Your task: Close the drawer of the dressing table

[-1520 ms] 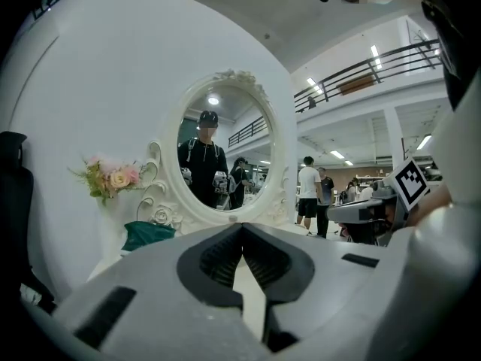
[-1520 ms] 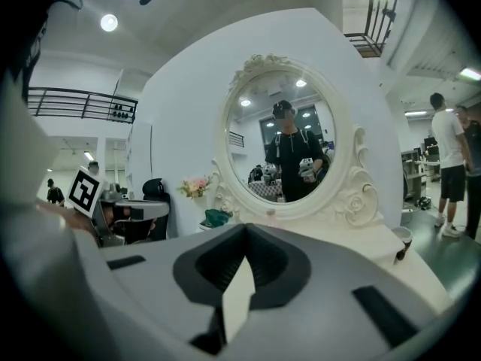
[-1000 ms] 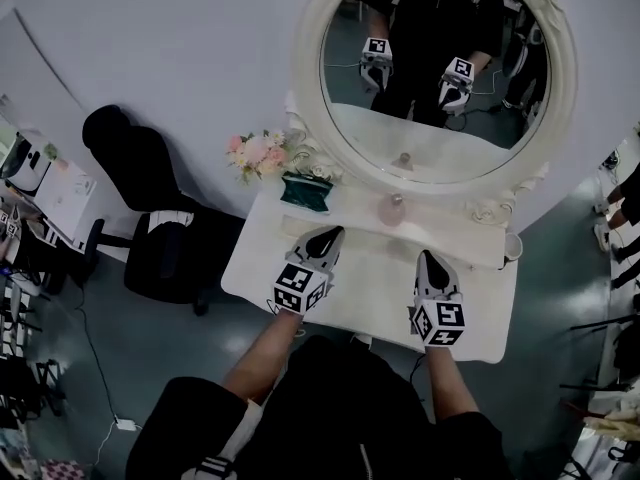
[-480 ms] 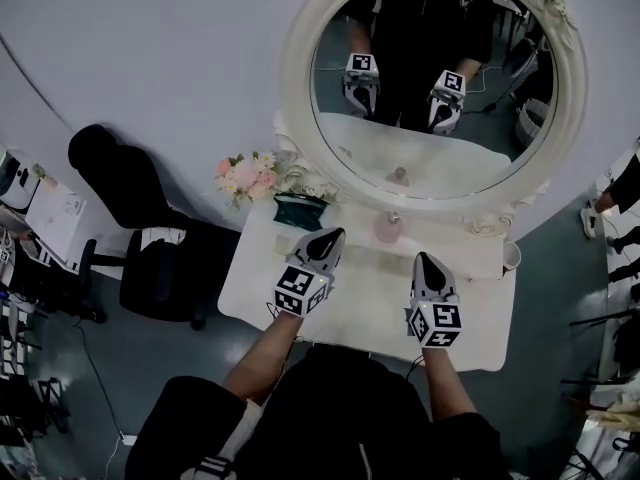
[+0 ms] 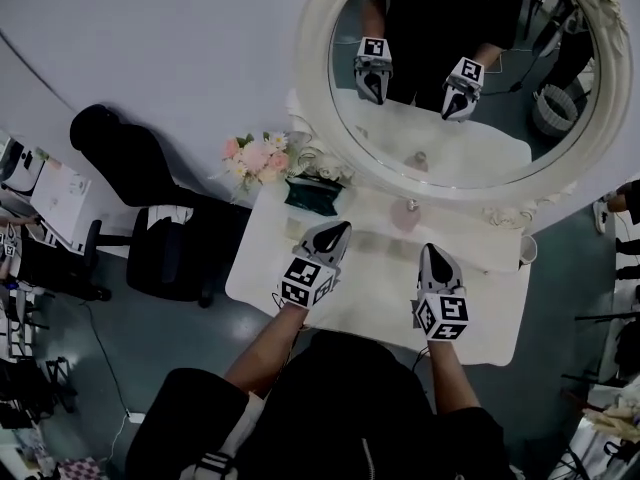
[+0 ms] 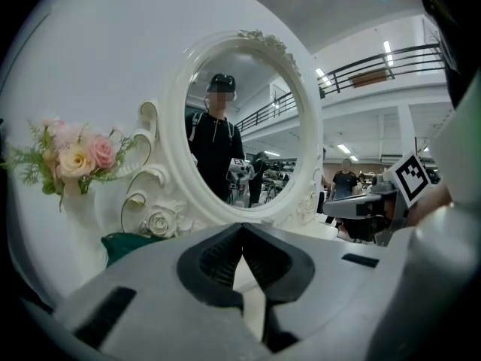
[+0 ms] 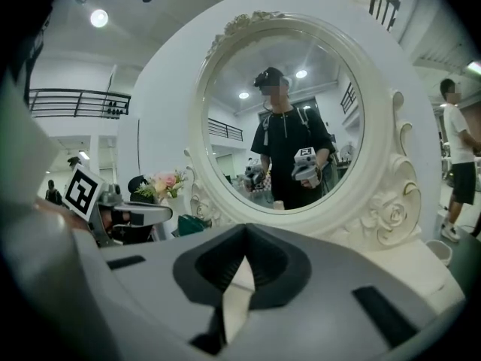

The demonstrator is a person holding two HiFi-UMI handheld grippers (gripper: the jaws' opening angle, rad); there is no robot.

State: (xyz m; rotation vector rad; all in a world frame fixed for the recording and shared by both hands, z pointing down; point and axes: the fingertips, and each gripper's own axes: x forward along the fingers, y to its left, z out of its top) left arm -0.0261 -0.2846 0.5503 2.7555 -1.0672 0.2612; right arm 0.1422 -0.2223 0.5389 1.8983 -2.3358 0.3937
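Note:
The white dressing table point(image 5: 372, 286) stands against the wall under a large oval mirror point(image 5: 470, 78). Its drawer does not show in any view; the table's front edge is hidden by the person's body. My left gripper point(image 5: 343, 225) hovers over the left half of the tabletop, shut and empty, its tips meeting in the left gripper view point(image 6: 242, 226). My right gripper point(image 5: 430, 248) hangs over the right half, also shut with nothing in it, jaw tips touching in the right gripper view point(image 7: 245, 228). Both point toward the mirror.
A pink flower bunch point(image 5: 258, 155), a dark green box point(image 5: 312, 193) and a small pink bottle point(image 5: 407, 214) sit along the table's back. A white cup point(image 5: 527, 251) stands at the right end. A black office chair point(image 5: 150, 203) is left of the table.
Both grippers have edged a little toward the mirror over the tabletop, still shut. The head view has shifted slightly.

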